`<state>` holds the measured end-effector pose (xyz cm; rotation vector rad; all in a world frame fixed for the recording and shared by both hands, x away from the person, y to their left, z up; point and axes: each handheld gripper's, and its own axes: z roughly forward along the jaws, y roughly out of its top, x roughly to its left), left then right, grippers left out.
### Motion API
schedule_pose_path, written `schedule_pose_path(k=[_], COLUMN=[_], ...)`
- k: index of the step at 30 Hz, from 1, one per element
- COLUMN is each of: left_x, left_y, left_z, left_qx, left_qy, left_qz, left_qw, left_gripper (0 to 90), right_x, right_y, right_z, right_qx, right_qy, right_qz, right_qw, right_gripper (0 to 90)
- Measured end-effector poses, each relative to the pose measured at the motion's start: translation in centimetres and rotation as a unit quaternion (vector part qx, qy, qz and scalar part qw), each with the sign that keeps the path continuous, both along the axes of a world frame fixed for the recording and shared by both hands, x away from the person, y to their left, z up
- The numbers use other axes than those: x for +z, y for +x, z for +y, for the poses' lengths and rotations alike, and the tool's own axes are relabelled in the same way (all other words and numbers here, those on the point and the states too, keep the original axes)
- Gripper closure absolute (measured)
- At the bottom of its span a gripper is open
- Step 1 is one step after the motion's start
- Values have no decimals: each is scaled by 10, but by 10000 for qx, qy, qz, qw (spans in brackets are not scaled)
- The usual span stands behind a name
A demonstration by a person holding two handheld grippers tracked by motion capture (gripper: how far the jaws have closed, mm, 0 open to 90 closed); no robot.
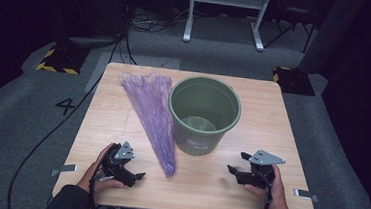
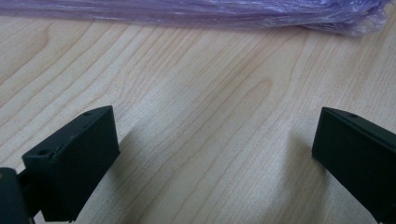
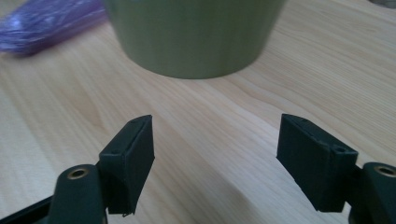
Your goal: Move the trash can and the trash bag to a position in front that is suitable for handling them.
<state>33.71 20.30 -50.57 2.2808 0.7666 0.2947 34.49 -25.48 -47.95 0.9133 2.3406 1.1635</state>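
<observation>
Step in hand, as I judge it: approach, nothing gripped.
- Bag (image 1: 150, 117): flat, far-left of table (image 1: 272, 126), beside bin (image 1: 204, 113).
- Left gripper (image 1: 135, 177), right gripper (image 1: 236, 163): near edge, jaws open, empty.
Next I must close on the bag's near tip.

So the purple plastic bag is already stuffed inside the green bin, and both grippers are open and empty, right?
Not quite: the purple plastic bag lies flat on the table, left of the green bin, as the high view shows. Both grippers, left and right, are open and empty.
</observation>
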Motion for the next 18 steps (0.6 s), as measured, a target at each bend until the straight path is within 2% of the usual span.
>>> schedule_pose_path(k=[3, 5, 9, 16, 18], left_x=[0, 0, 0, 0, 0], left_y=[0, 0, 0, 0, 0], left_z=[0, 0, -1, -1, -1], left_qx=[-5, -6, -11, -14, -12], left_qy=[2, 4, 6, 3, 1], left_qz=[4, 6, 5, 3, 7], left_qw=[10000, 10000, 10000, 10000, 10000], left_gripper=[3, 3, 3, 2, 2], right_x=[0, 5, 12, 36, 45], right_y=[-1, -1, -1, 0, 0], right_z=[5, 3, 0, 2, 2], right_qx=[80, 84, 70, 191, 264], right_qy=[-59, -9, 138, 275, 366], right_qz=[-58, -196, -181, -344, -310], right_qw=[9999, 9998, 9997, 9988, 9985], right_gripper=[282, 284, 277, 251, 248])
